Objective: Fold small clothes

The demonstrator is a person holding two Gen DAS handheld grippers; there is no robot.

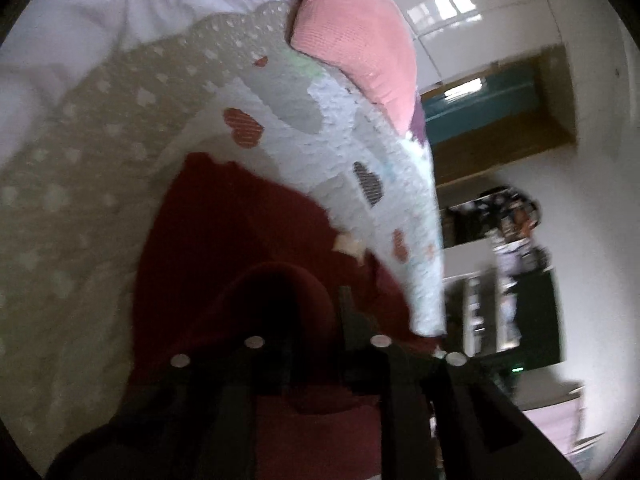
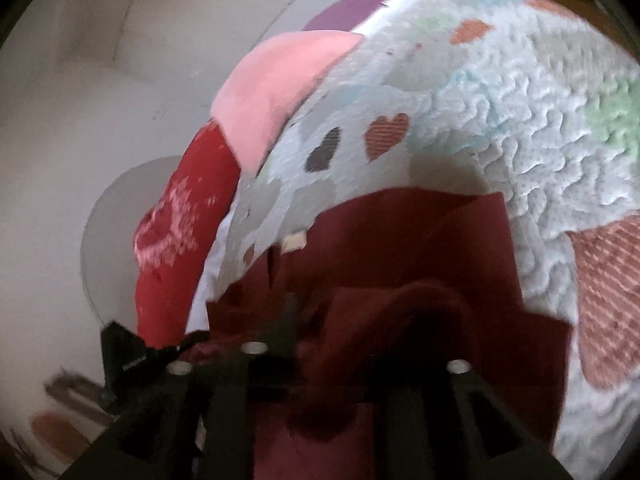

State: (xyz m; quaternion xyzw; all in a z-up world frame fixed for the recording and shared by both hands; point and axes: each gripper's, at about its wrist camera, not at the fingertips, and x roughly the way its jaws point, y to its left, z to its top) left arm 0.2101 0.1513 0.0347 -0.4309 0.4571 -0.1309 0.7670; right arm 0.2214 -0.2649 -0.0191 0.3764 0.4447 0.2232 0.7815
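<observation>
Sitting low in both frames, the dark red garment looks partly folded on the heart-print quilt, with left gripper and right gripper narrowly parted, grip unclear, tidying left.

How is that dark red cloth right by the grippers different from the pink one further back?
The dark red cloth is deep maroon, while the pink cloth is pale salmon. The dark red cloth lies spread right before the grippers; the pink cloth sits further back at the quilt's far edge, partly hidden. Both are soft fabric lying on the heart-patterned quilt.
</observation>
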